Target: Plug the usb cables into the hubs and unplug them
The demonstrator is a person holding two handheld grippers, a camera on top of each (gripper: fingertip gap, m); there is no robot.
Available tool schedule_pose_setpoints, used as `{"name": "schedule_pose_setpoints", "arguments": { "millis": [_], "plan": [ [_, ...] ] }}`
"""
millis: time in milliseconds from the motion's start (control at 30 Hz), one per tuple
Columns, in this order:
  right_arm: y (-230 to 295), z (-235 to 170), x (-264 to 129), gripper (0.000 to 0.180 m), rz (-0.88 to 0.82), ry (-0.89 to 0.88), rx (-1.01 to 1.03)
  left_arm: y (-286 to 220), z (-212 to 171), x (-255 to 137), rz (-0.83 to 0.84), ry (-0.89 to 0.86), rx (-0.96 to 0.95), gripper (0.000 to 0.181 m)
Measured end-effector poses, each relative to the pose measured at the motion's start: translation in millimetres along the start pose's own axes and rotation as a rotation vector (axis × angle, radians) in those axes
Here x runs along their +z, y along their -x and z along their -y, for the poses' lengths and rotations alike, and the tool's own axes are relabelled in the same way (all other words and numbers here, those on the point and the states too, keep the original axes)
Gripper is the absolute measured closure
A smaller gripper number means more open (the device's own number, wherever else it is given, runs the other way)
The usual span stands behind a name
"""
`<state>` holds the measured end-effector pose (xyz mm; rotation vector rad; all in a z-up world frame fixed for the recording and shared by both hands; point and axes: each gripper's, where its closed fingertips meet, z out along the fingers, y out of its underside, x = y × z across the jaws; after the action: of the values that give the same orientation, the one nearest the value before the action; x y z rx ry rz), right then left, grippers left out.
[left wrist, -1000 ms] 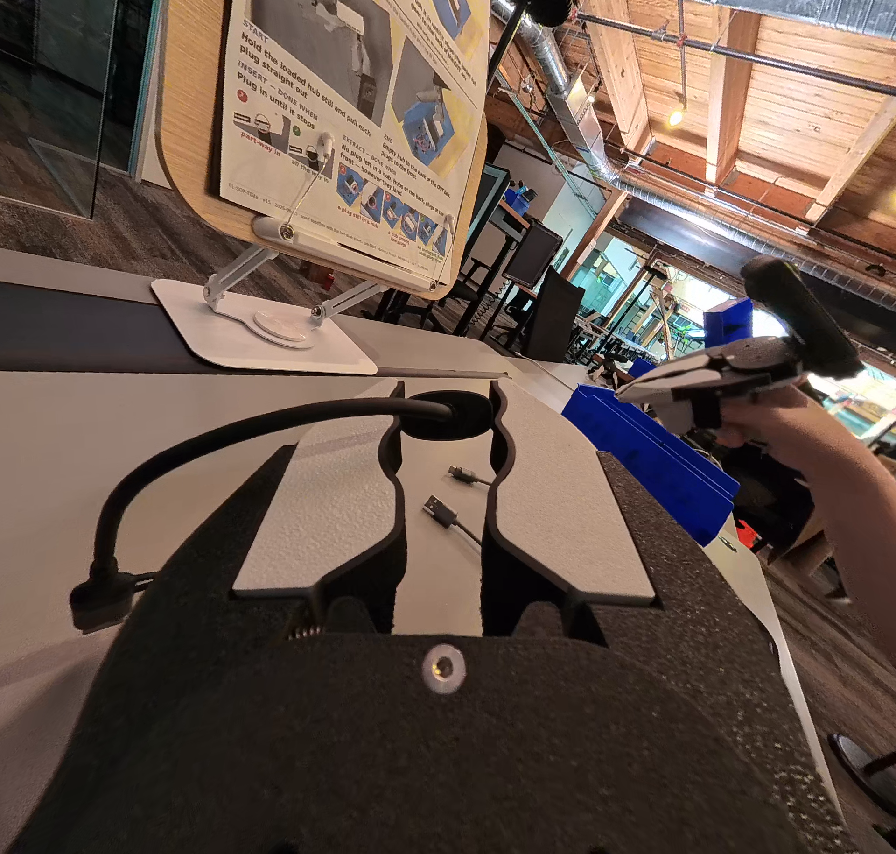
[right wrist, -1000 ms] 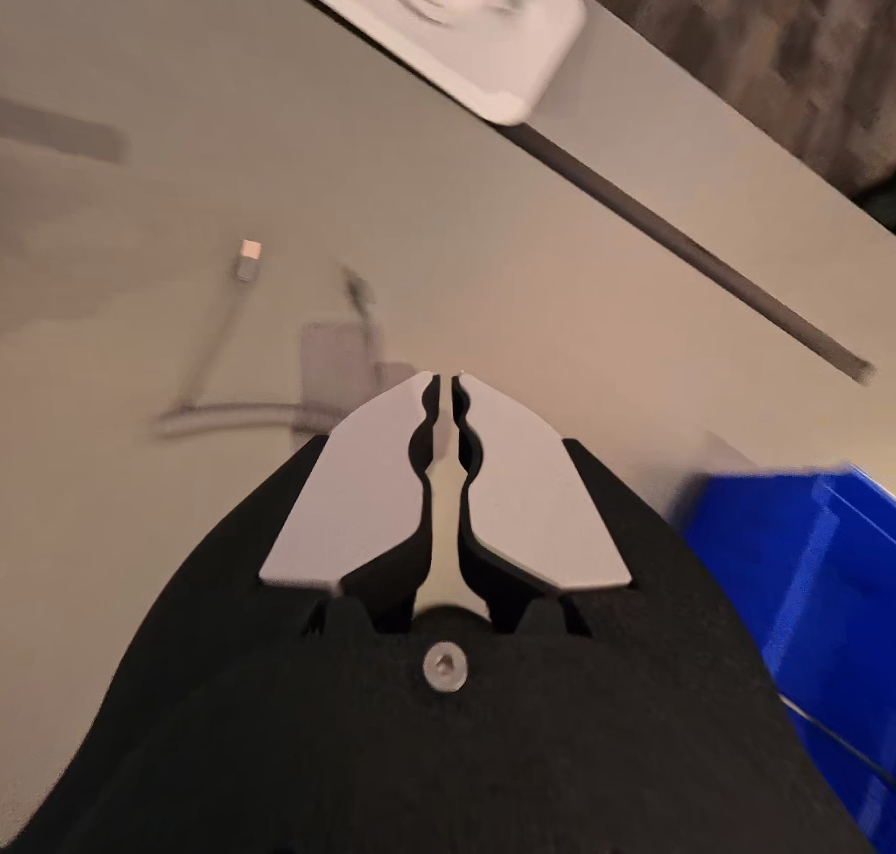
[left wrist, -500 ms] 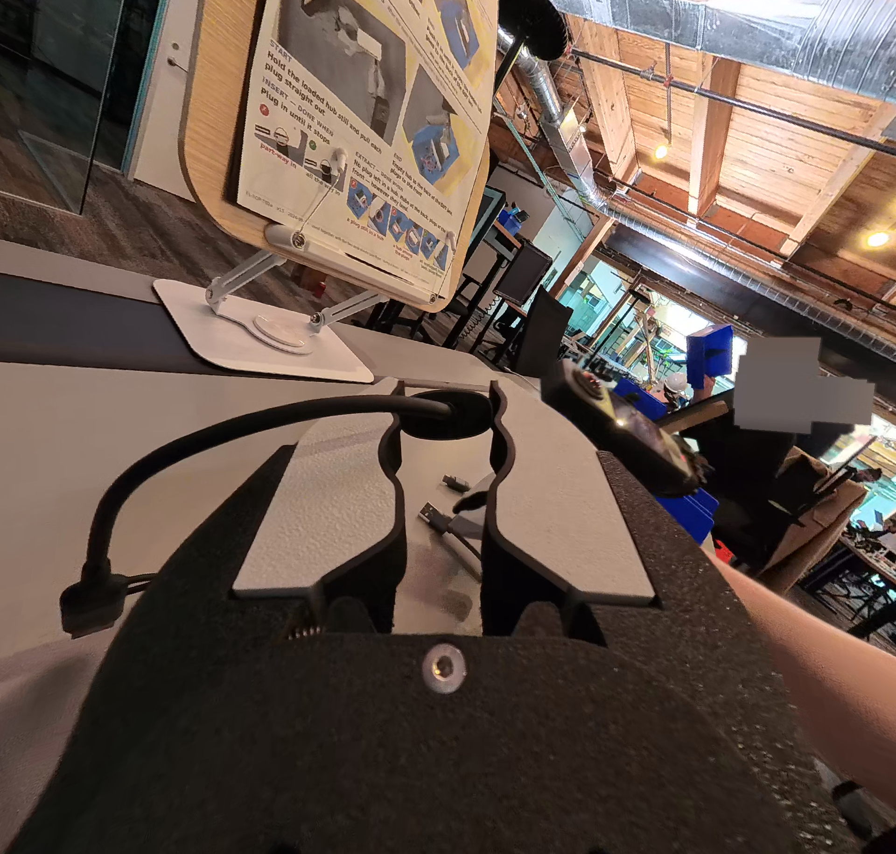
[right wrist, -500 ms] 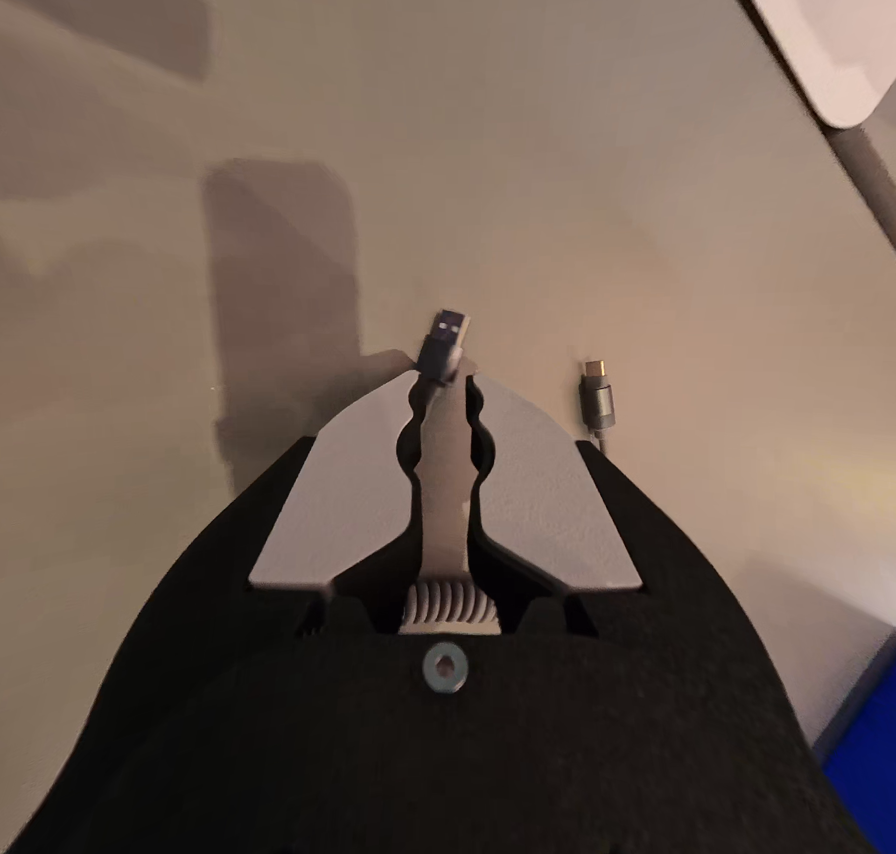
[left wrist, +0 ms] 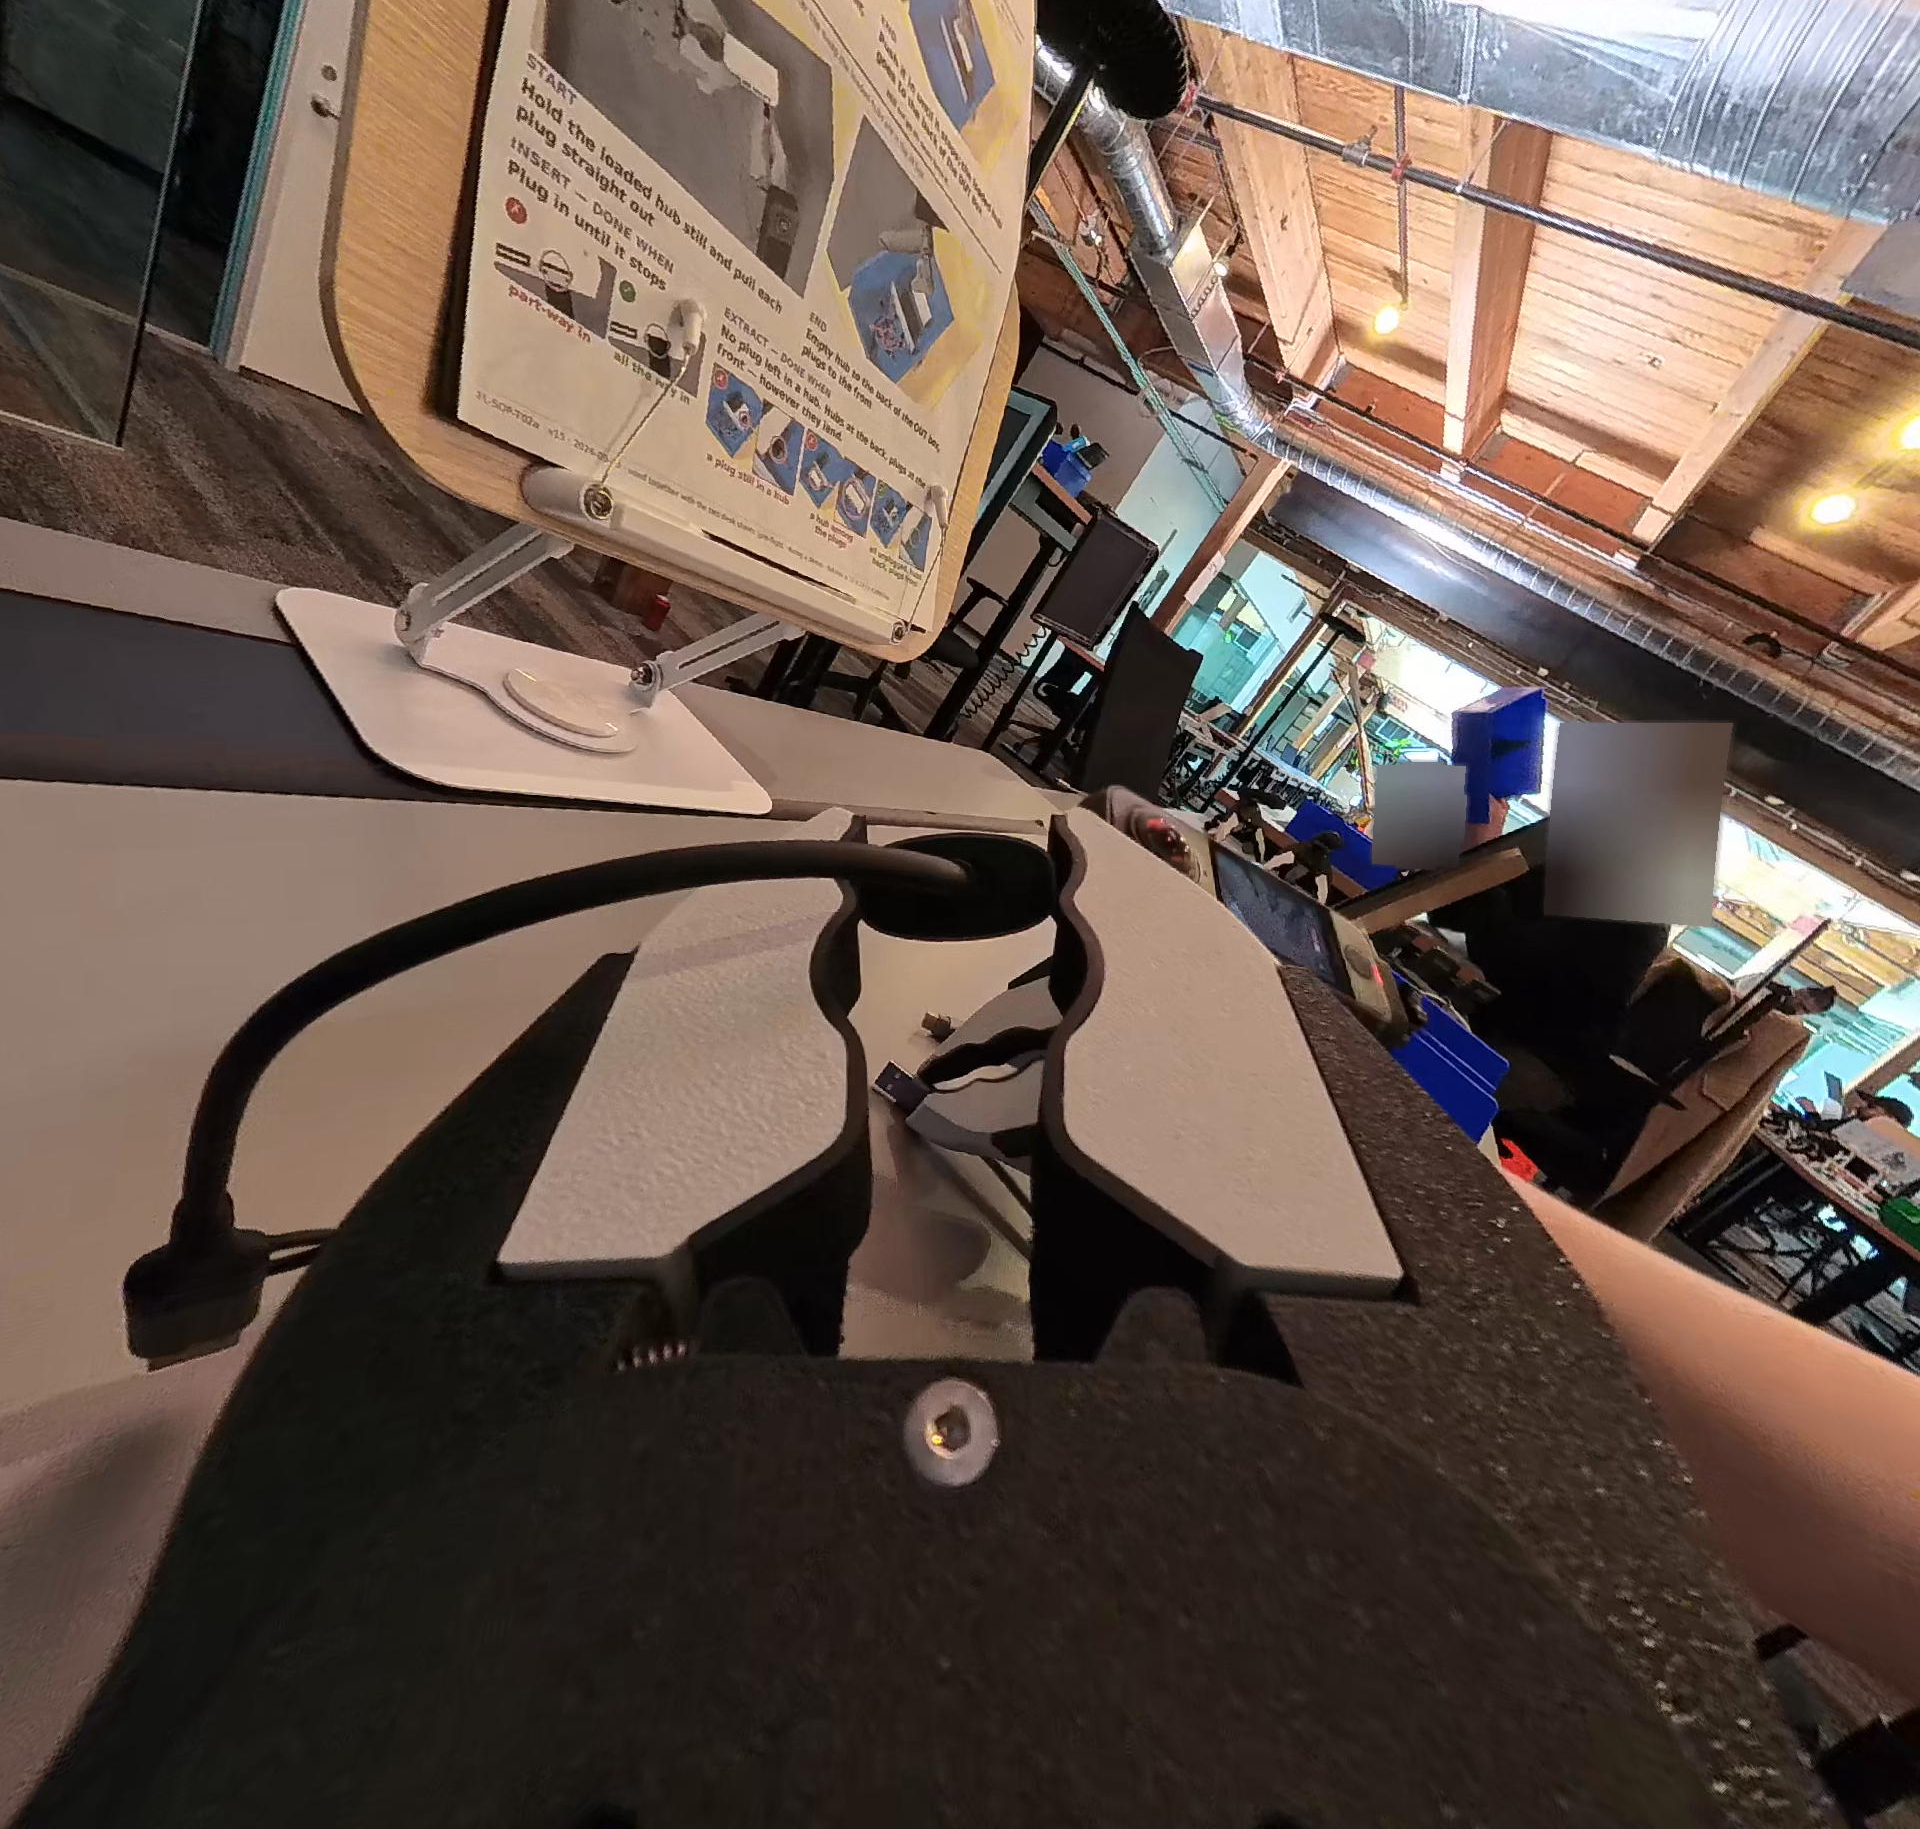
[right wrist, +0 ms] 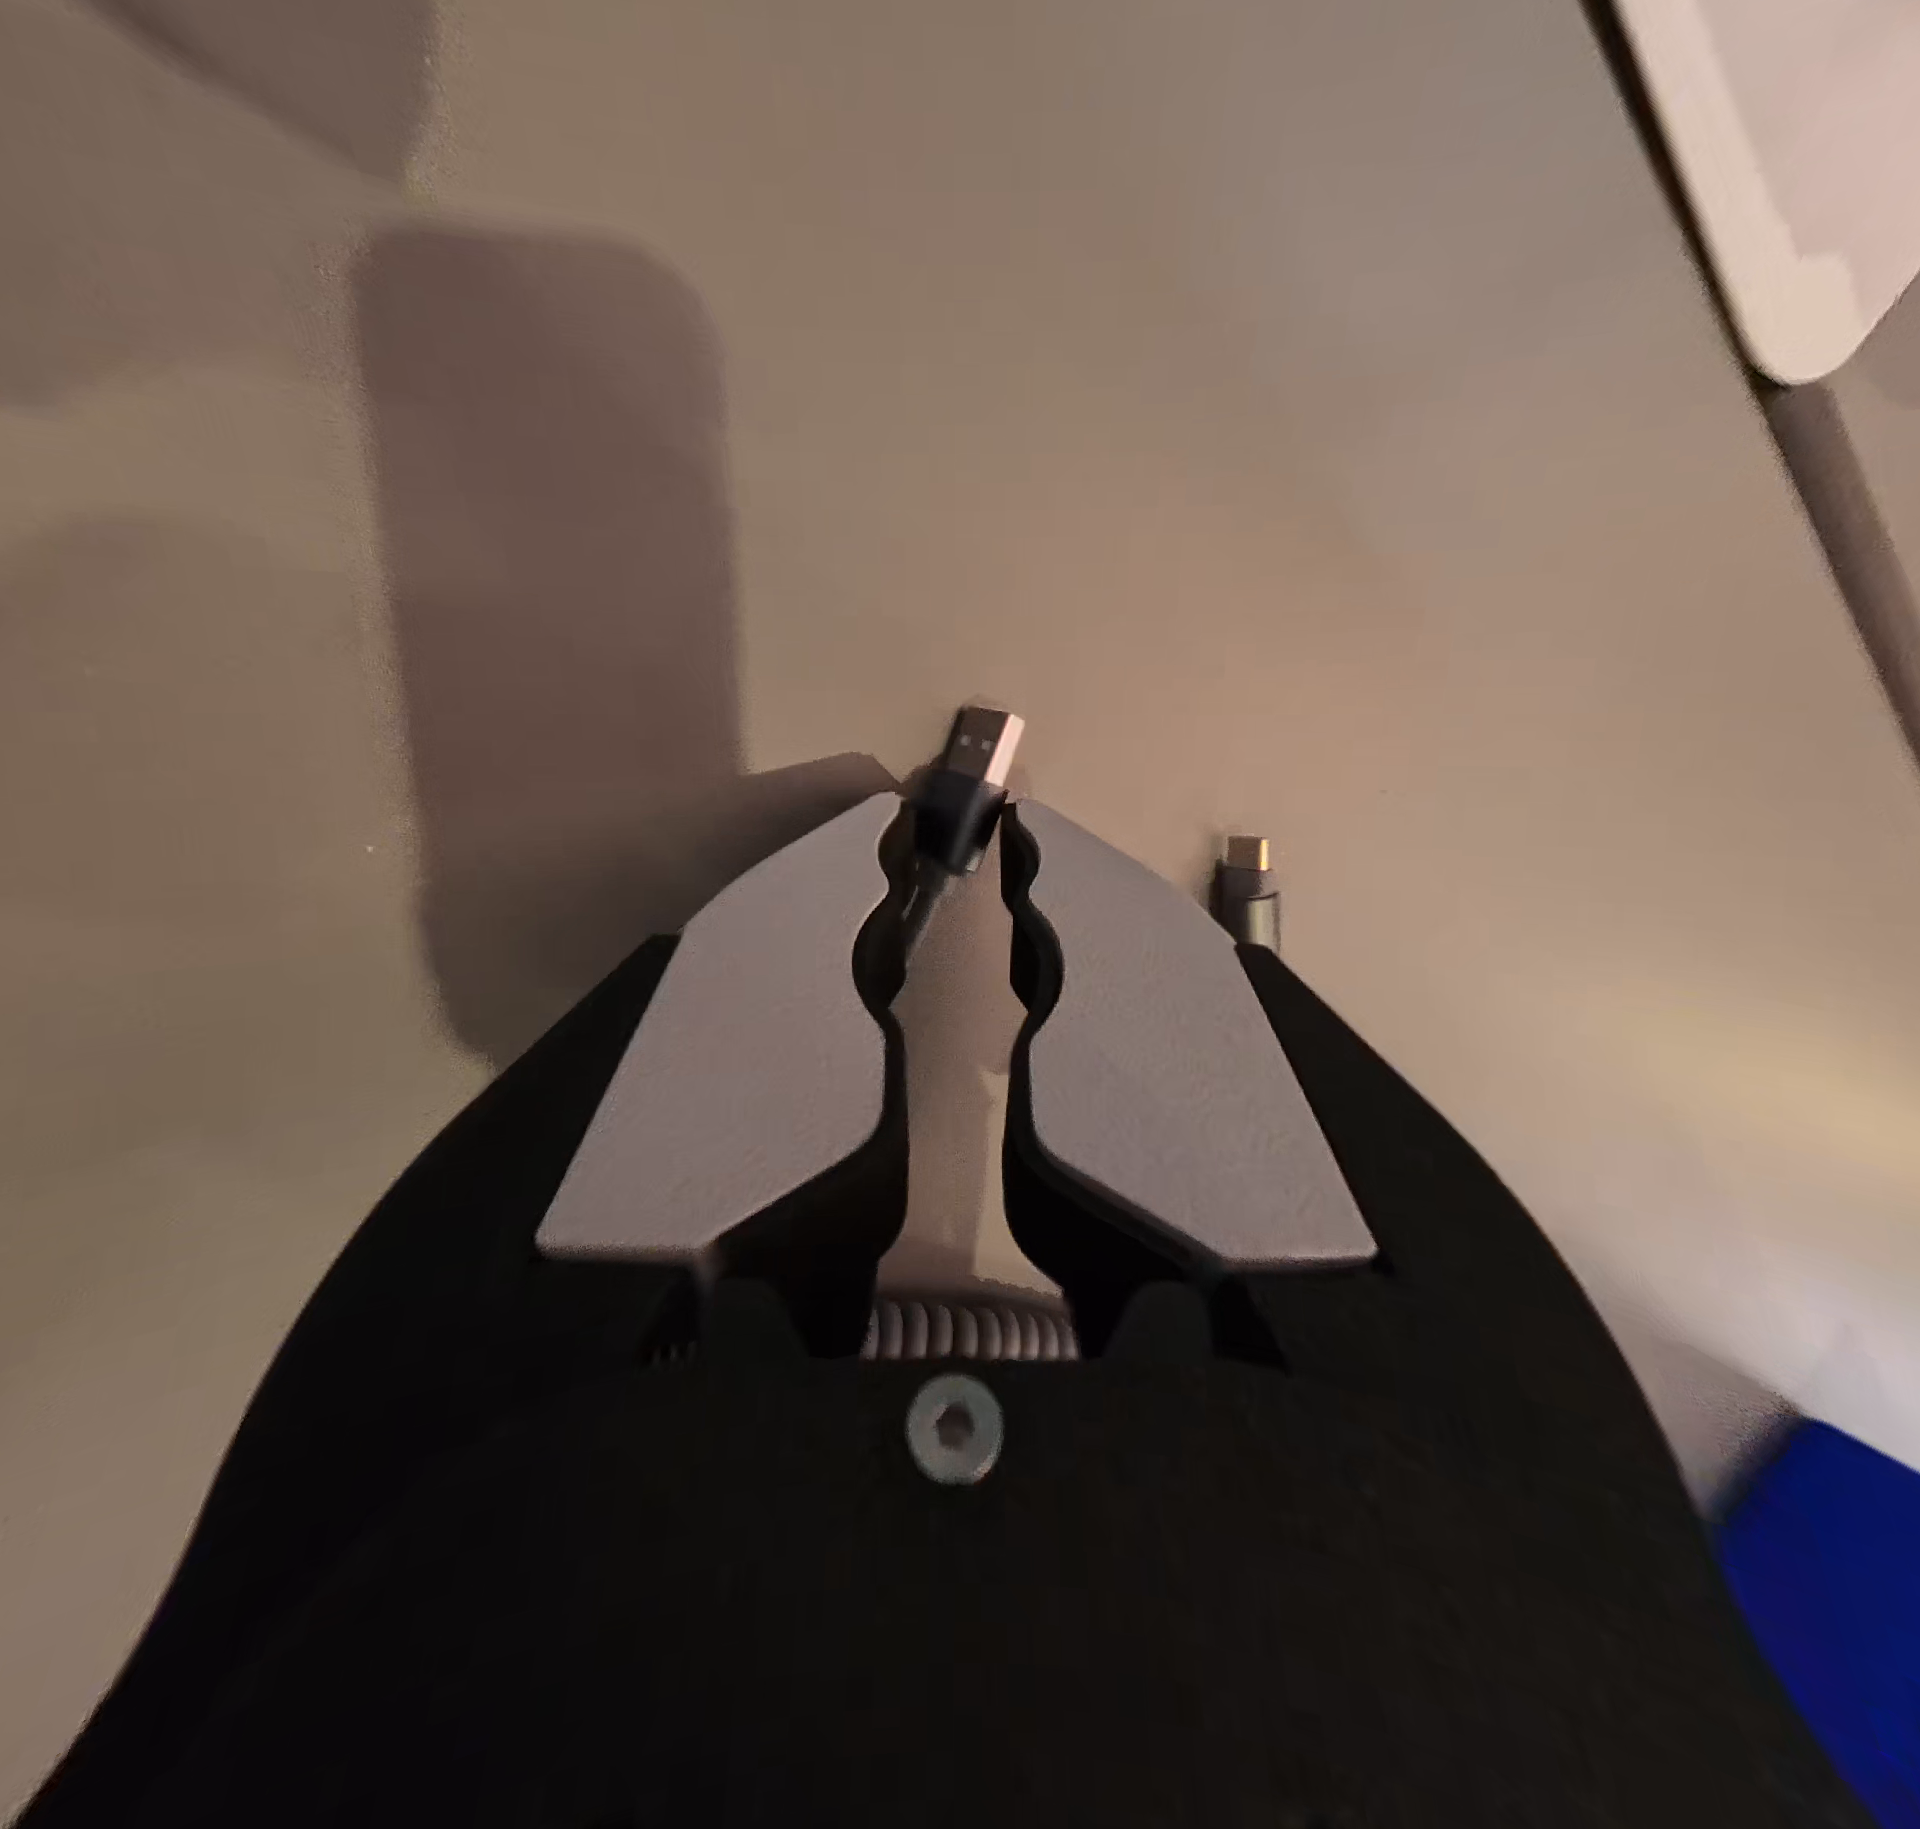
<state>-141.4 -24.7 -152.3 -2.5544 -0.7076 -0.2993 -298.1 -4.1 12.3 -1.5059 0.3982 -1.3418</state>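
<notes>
Grey-sleeved USB-A plug sits at the fingertips of the right gripper, whose jaws have closed on its body. The metal tip projects forward past the fingers, its long axis leaning slightly right of the gripper's own line, and the cable trails back between the fingers. A second, smaller plug lies on the bench just right of that gripper, untouched. The left gripper clamps a dark rounded piece with a black lead curving off to its left, probably the hub; no port is visible. In the left wrist view the right gripper lies just ahead, so its plug is the nearer to the hub.
</notes>
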Motion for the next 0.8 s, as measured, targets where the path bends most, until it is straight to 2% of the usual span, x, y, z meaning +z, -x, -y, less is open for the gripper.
{"name": "schedule_pose_setpoints", "arguments": {
  "millis": [233,300,400,600,800],
  "plan": [
    [1,-3,2,0.167,0.214,-0.082,0.197,1,2,-1,-0.003,-0.007,-0.009,0.148],
    [-3,-6,2,0.165,0.193,-0.086,0.174,1,2,-1,-0.001,-0.005,-0.003,0.148],
    [-18,-14,-1,0.161,0.063,-0.054,0.112,1,2,-1,0.000,-0.006,-0.006,0.148],
    [-25,-13,-28,0.158,0.063,0.014,0.266,3,4,-3,0.002,-0.016,-0.014,0.148],
    [-19,-18,-35,0.160,0.016,0.183,0.265,1,3,-2,-0.008,-0.014,-0.021,0.148]
  ]
}}
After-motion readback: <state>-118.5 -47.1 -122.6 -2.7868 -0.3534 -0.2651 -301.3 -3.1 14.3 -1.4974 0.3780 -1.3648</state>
